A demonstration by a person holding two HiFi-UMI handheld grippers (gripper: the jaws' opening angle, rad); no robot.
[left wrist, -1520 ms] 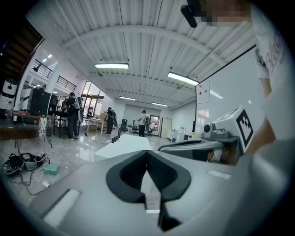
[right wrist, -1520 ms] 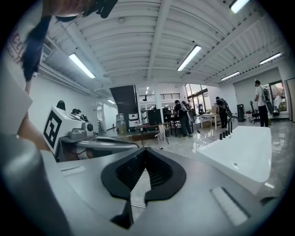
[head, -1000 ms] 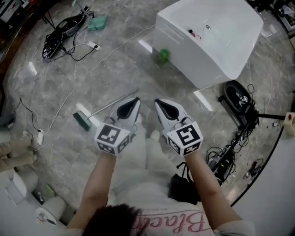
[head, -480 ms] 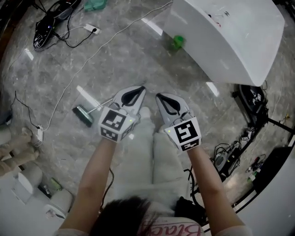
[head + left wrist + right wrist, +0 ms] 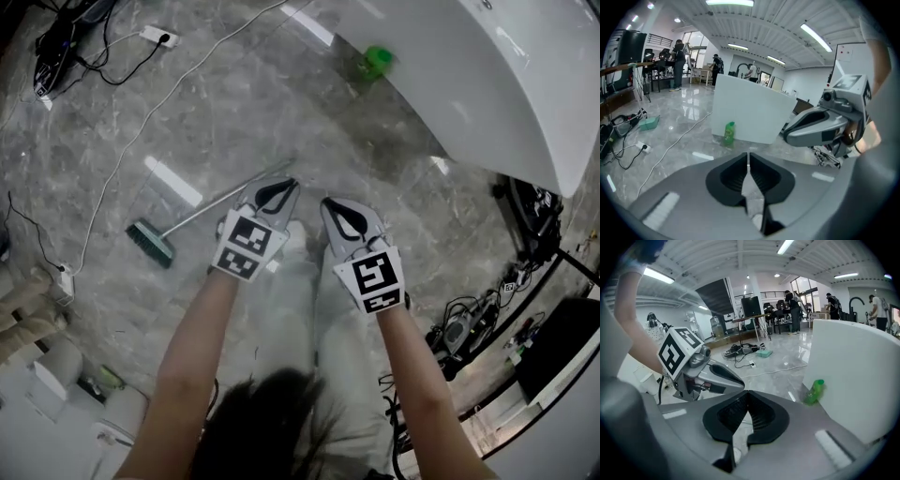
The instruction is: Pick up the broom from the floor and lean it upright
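The broom (image 5: pixel 150 244) lies flat on the grey marble floor, its green head at the left. Its thin handle (image 5: pixel 202 214) runs up and to the right, and its far end passes behind my left gripper (image 5: pixel 278 185). That gripper hovers over the handle's end; whether it touches, I cannot tell. Its jaws are just starting to open, tips still almost together (image 5: pixel 748 154), with nothing between them. My right gripper (image 5: pixel 335 202) hangs just to the right, beside the left one, shut and empty (image 5: pixel 747 393). Both point forward and down.
A large white cabinet (image 5: pixel 497 84) stands at the upper right with a green bottle (image 5: pixel 375 62) at its foot. A white cable and power strip (image 5: pixel 155 36) cross the floor at the upper left. Black gear and cables (image 5: pixel 525 216) lie at the right. Pale-trousered legs (image 5: pixel 300 309) are below the grippers.
Both grippers have sunk toward the floor and the view has dropped with them. The broom's handle end now lies right under the left gripper.
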